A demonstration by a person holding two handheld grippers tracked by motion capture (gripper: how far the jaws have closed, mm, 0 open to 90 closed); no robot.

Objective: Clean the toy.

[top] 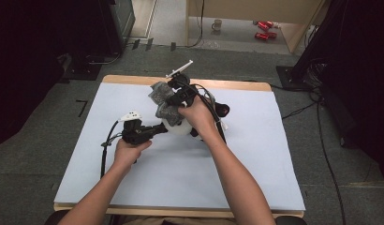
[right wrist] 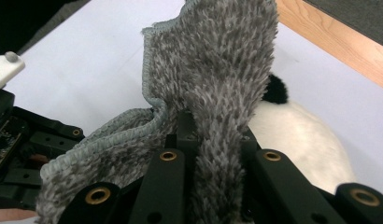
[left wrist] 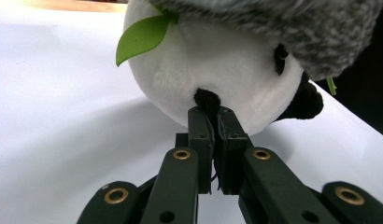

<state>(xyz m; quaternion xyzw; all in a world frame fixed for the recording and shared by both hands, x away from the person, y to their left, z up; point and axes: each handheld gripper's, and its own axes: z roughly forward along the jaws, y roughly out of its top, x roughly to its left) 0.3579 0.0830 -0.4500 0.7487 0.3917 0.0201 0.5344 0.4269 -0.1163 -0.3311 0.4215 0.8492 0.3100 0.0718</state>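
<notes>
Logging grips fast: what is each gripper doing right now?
Left gripper: shut on the panda's black tail.
Right gripper: shut on the grey cloth.

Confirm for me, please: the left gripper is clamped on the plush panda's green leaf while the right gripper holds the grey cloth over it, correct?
Not quite. The left gripper is clamped on a small black tuft of the plush panda, not on its green leaf, which hangs free to the side; the left gripper view shows this. The right gripper does hold the grey cloth over it.
</notes>
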